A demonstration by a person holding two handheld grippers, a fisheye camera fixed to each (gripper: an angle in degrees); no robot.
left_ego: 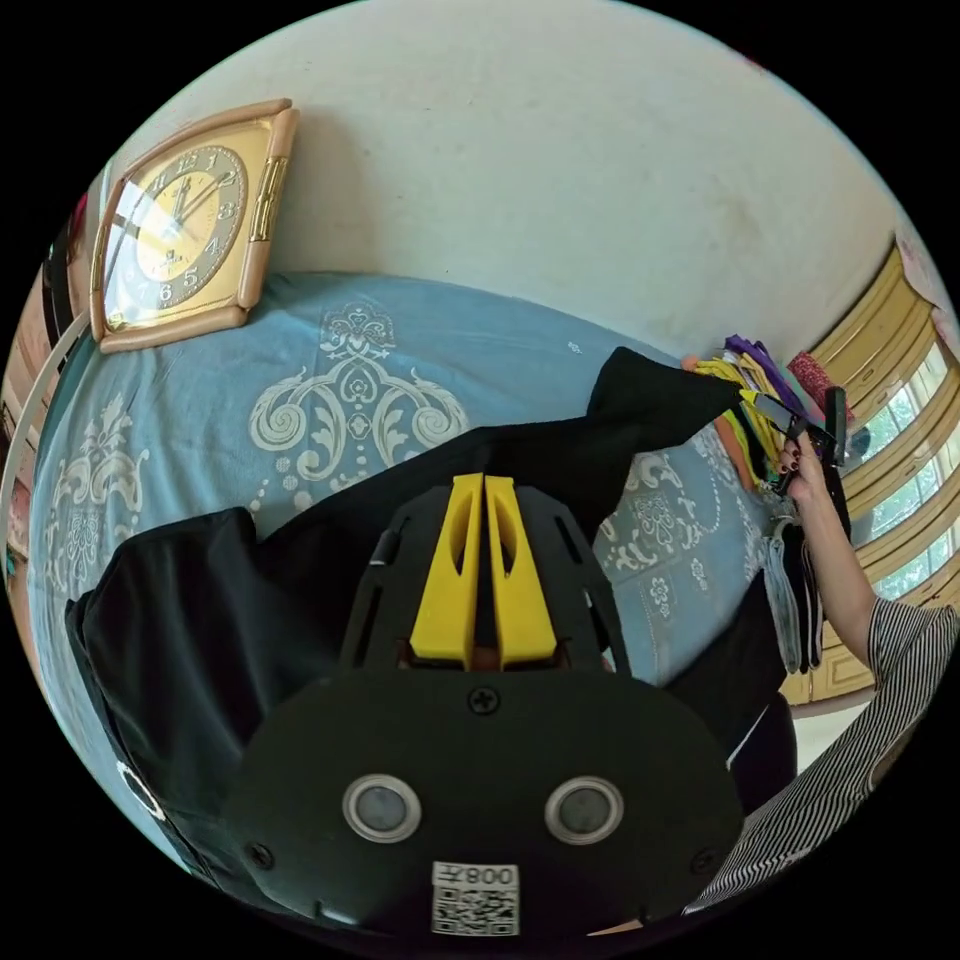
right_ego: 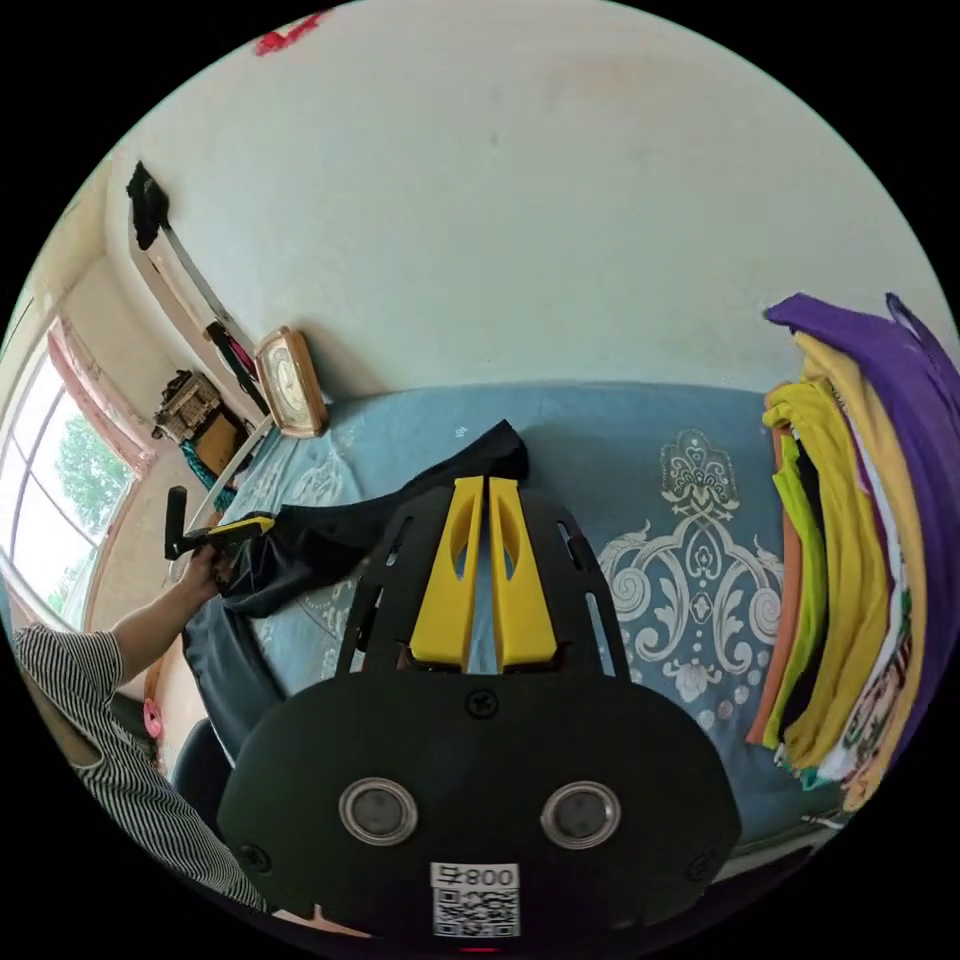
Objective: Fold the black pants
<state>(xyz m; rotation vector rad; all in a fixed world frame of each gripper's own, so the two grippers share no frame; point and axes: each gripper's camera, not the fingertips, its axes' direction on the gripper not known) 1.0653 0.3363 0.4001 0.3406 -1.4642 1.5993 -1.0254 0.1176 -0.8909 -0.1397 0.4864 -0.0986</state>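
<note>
Two grippers, black pants stretched between

Left gripper view: left gripper (left_ego: 484,478), yellow wedge jaws pressed together on the matte black pants (left_ego: 200,620). Pants span ahead to right gripper (left_ego: 760,403).

Right gripper view: right gripper (right_ego: 484,480) jaws together on pants' edge; stacked clothes (right_ego: 850,560) right.

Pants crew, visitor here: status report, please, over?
Both grippers, left and right, shut on the pants. Pants lifted, stretched over the blue bed. Clothes pile and clock sit aside, not in the way.
</note>
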